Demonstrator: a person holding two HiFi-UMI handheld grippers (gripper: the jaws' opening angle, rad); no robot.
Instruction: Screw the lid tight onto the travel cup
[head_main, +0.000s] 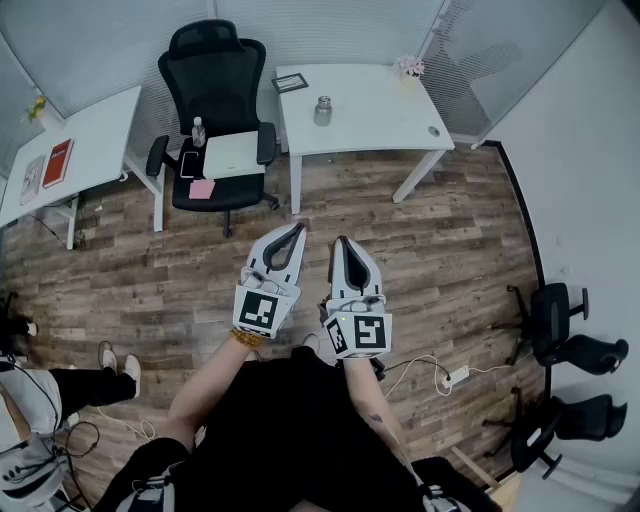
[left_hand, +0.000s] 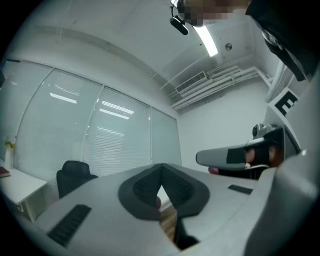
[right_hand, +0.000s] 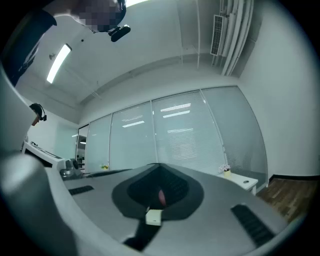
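A steel travel cup (head_main: 323, 110) stands on the white table (head_main: 370, 120) far ahead of me, and its lid cannot be told apart at this distance. A small round dark thing (head_main: 433, 131) lies near the table's right edge. My left gripper (head_main: 295, 231) and right gripper (head_main: 341, 243) hang side by side over the wooden floor, well short of the table. Both are shut with nothing between the jaws. In the left gripper view the left gripper (left_hand: 161, 167) points at the glass wall. In the right gripper view the right gripper (right_hand: 159, 165) does the same.
A black office chair (head_main: 218, 110) stands between me and the table's left end, with a bottle (head_main: 198, 130), a phone and a pink note on its seat. A second white desk (head_main: 70, 160) is at the left. More chairs (head_main: 560, 320) stand by the right wall. A person's feet (head_main: 118, 362) show at lower left.
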